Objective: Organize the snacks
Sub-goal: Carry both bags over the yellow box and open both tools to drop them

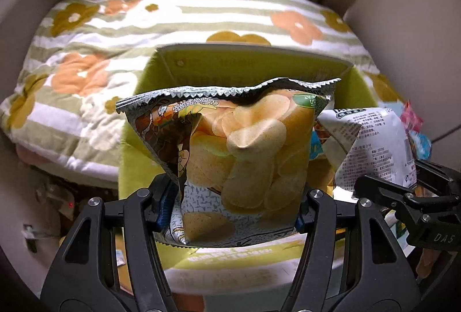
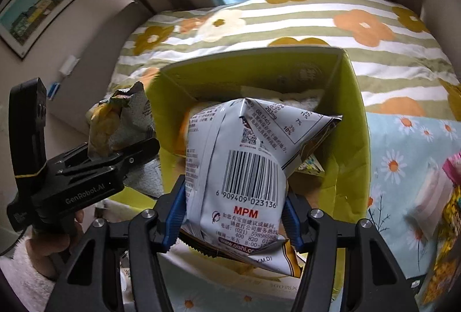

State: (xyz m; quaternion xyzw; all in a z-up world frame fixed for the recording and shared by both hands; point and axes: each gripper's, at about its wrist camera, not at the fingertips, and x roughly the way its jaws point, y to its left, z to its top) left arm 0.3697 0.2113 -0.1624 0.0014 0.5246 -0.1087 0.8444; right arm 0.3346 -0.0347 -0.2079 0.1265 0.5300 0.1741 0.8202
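My left gripper [image 1: 233, 211] is shut on the lower part of a potato-chip bag [image 1: 245, 145] printed with chips, held upright over an open lime-green box [image 1: 253, 58]. In the left wrist view my right gripper [image 1: 403, 191] shows at the right edge with a white bag [image 1: 371, 145]. My right gripper [image 2: 233, 214] is shut on that white snack bag [image 2: 245, 162], barcode side facing me, just above the green box [image 2: 345, 116]. To the left, a hand holds the left gripper [image 2: 115, 156] with the chip bag [image 2: 115, 122] beside the box's left wall.
The box sits on a bed with a striped floral quilt [image 2: 317, 24] and a blue daisy cloth [image 2: 403, 162]. Several packets lie inside the box; more snack packets [image 2: 432, 197] lie to its right. Curtains and a framed picture [image 2: 40, 7] stand behind.
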